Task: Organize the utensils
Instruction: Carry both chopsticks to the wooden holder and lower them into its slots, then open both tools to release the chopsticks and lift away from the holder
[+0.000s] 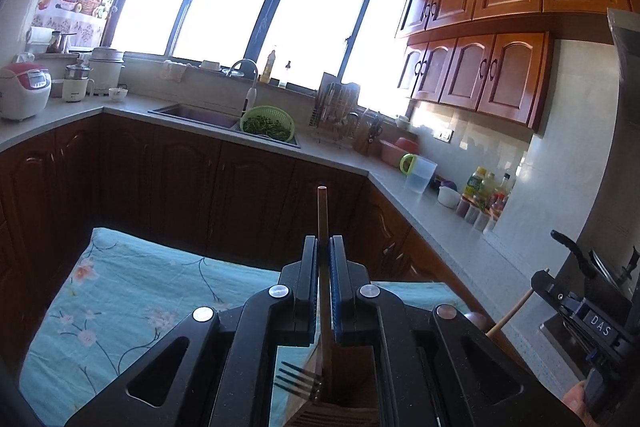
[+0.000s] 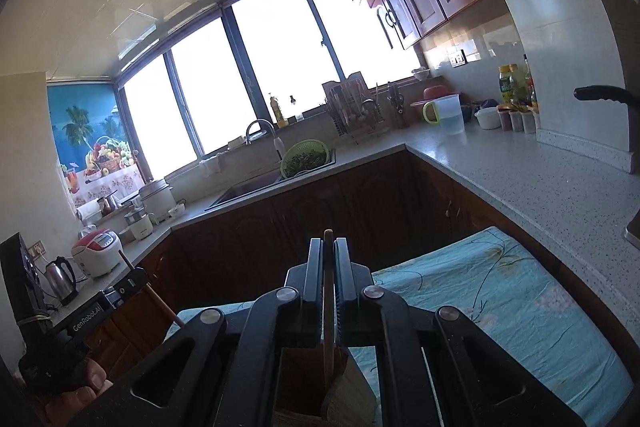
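My left gripper (image 1: 324, 239) is shut on a thin wooden handle (image 1: 322, 211) that stands upright between its jaws. At the handle's lower end, metal fork tines (image 1: 296, 379) show over a wooden utensil holder (image 1: 352, 363). In the right wrist view my right gripper (image 2: 328, 241) is shut on another wooden handle (image 2: 328, 311). Its flat wooden head (image 2: 348, 391) hangs at the same holder (image 2: 296, 375). Each gripper also appears at the edge of the other's view: the right gripper (image 1: 540, 283) and the left gripper (image 2: 132, 279), both with a stick in the jaws.
The holder stands on a table under a teal floral cloth (image 1: 132, 299). Beyond it an L-shaped counter (image 2: 540, 183) carries a sink with a green colander (image 1: 267, 123), a dish rack (image 1: 336, 111), a jug (image 1: 420, 175), bottles and a rice cooker (image 1: 22, 91). A black pan handle (image 1: 572, 251) juts in at the right.
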Demonstrator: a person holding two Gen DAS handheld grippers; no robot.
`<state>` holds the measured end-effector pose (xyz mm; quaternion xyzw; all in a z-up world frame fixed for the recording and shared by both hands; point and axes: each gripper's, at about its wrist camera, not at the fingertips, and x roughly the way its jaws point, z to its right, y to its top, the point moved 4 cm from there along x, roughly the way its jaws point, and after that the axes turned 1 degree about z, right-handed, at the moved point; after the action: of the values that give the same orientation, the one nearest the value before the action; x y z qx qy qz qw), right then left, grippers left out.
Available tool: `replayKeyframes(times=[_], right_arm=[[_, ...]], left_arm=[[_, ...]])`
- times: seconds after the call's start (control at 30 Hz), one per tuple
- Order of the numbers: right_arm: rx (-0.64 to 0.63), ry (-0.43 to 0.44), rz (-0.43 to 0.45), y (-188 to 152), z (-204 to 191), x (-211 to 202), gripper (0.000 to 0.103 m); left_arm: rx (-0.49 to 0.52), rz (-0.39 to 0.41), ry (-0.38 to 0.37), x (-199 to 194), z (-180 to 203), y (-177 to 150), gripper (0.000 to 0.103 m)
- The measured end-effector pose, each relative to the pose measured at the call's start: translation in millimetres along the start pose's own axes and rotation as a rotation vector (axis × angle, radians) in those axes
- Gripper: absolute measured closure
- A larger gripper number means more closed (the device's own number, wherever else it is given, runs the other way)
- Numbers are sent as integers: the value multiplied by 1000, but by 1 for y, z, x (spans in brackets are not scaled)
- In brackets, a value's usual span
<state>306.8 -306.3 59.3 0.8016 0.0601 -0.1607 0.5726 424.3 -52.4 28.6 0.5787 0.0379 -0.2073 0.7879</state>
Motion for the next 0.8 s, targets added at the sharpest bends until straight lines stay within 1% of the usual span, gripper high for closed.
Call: replayKeyframes(times=[0.1, 0.2, 0.27, 0.4, 0.5, 0.57, 0.6, 0.63, 0.67, 0.7, 0.73, 0.77, 0.8], right_arm=[[-7, -6, -23, -12, 2, 6, 98], [-11, -16, -28, -14, 4, 7, 98], [-5, -15, -37, -13, 6, 7, 98], [-1, -17, -48, -10, 8, 9, 97], [8, -17, -53, -10, 10, 11, 97], [14, -15, -57, -9, 11, 11, 97], [17, -12, -60, -9, 12, 11, 95], [21, -9, -63, -9, 11, 11, 92], [26, -9, -64, -7, 13, 11, 92], [31, -10, -63, -6, 14, 9, 87], [37, -5, -58, -5, 14, 6, 83], [45, 8, -49, -3, 15, 2, 64], [52, 22, -33, 0, 15, -4, 39]], left_arm=[[7, -36, -7, 14, -2, -4, 99], [22, -68, -8, 26, -2, -5, 99], [34, -60, 3, 25, -3, 3, 98], [31, -66, 0, 24, -4, 14, 98], [38, -69, 3, 26, -4, 18, 98], [41, -72, 4, 21, -7, 17, 97], [40, -78, 2, 17, -10, 16, 97], [36, -93, -1, 16, -10, 16, 95], [28, -103, -11, 11, -12, 16, 89], [19, -104, -13, 9, -14, 19, 84], [11, -93, -6, 3, -17, 22, 71], [5, -80, 1, -1, -19, 26, 58], [-1, -68, 3, -6, -20, 28, 54]])
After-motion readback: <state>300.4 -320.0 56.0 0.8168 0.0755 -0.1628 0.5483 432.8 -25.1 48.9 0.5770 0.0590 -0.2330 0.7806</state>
